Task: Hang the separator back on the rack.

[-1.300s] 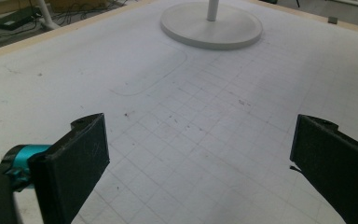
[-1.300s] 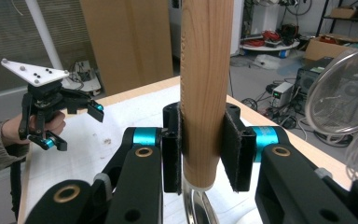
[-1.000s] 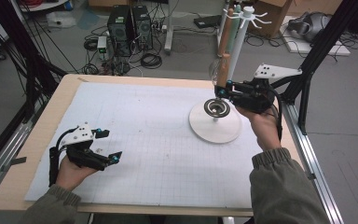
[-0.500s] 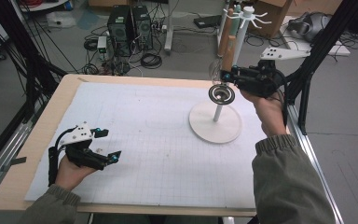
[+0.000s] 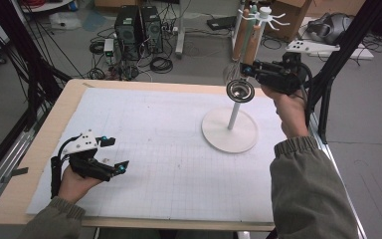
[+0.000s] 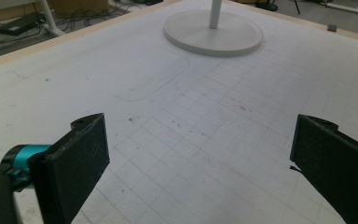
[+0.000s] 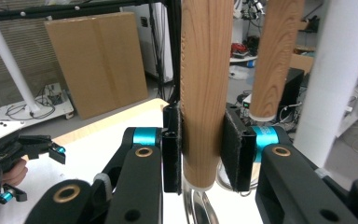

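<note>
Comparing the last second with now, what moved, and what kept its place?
The right gripper, clamped on a wooden-handled utensil, lifted it from near the stand's base up toward the hooks. The left gripper stayed open on the mat; the stand did not shift.

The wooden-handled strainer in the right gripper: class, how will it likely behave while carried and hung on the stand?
The strainer's wooden handle looks stiff and smooth, and being round it might twist between the right gripper pads. The metal bowl hangs below the grip, so it may swing. It is probably light. The stand has a wide base, so it seems unlikely to tip.
</note>
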`<move>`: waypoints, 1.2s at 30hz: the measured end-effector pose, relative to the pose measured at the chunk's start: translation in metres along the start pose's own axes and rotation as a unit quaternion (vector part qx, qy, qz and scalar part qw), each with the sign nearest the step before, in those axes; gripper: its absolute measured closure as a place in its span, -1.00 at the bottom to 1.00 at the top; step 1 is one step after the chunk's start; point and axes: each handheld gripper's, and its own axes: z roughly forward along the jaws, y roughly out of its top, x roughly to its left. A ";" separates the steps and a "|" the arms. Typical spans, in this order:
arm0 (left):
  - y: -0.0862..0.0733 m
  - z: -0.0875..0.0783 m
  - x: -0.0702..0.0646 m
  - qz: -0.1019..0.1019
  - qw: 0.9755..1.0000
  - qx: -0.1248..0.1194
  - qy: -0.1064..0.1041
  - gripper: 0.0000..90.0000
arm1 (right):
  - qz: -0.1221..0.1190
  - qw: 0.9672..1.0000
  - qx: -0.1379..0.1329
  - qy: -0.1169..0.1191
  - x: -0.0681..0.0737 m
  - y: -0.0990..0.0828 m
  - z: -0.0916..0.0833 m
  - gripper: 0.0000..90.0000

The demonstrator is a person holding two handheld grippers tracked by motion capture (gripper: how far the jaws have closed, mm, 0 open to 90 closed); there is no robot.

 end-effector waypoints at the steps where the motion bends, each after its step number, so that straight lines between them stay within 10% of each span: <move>1: 0.000 0.000 0.000 0.000 1.000 0.001 0.000 -0.89 | 0.001 1.000 0.000 -0.003 0.000 0.001 -0.001 0.60; 27: 0.000 0.000 0.000 -0.002 1.000 0.000 -0.002 -0.89 | 0.010 0.999 -0.002 -0.046 -0.005 -0.002 0.001 0.50; 36: -0.001 -0.001 0.002 -0.003 1.000 0.003 0.000 -0.89 | 0.012 0.998 -0.002 -0.064 -0.001 -0.009 -0.007 0.03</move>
